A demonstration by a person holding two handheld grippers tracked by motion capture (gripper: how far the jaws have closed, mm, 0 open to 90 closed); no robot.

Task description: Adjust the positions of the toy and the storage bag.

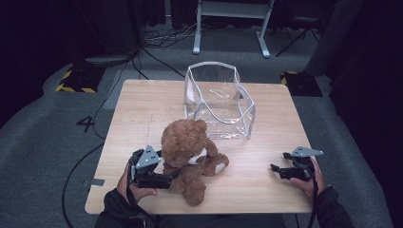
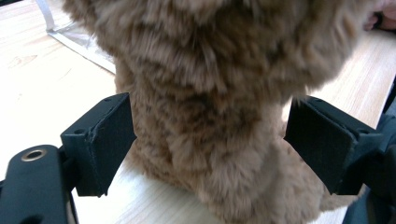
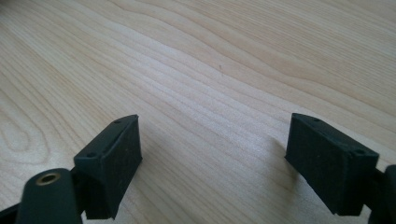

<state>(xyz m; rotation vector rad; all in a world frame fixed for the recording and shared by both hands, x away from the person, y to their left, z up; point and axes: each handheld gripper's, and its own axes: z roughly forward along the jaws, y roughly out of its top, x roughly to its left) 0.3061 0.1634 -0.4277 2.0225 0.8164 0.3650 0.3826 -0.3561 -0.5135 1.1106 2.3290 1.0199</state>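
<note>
Two grippers in play. Left gripper (image 2: 210, 149) stands wide open, jaws flanking the brown plush teddy bear (image 1: 190, 154) seated near the worktop (image 1: 142, 109) front edge, clear plastic bag (image 1: 218, 99) at its 1 o'clock. Right gripper (image 1: 285, 171) open, empty. Risk: soft fur compresses, bear slips or topples.

The teddy bear's (image 2: 219, 107) head is cut off by the left gripper view's top edge.

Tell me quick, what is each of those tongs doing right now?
Left tongs: open, jaws either side of the teddy bear, not clamped on it.
Right tongs: open, holding nothing, over the bare table.
</note>
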